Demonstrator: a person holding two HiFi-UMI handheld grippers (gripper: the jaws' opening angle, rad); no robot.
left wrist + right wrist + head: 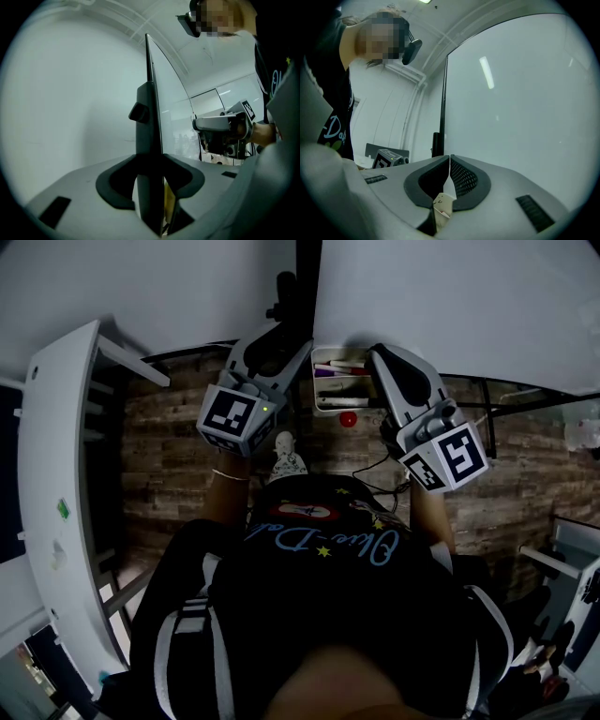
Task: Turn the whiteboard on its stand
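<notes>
The whiteboard (450, 306) stands upright before the person. The left tongs (150, 164) clamp wide on its dark frame post (147, 117). The right tongs (450, 161) pinch nearly shut on its thin white edge nearby. The grip looks set, so next both should swing together to pivot the whiteboard.

**Clothing:** black T-shirt (328, 587) with pale-blue script lettering across the chest, small yellow stars and a red-and-white oval emblem above. Black outer garment (187, 634) with white stripes at left and right. Thin band (230, 474) on the left wrist. Dark camera unit (412, 49) worn on the head.

**Left gripper (281, 338):** light-grey moulded shell. Its cube (234, 418) bears black-and-white square markers, with a small green light (267, 410) beside it.

**Right gripper (380, 357):** same grey shell, with its own marker cube (450, 457). Its pads (461, 178) are dark, the right one dimpled.
</notes>
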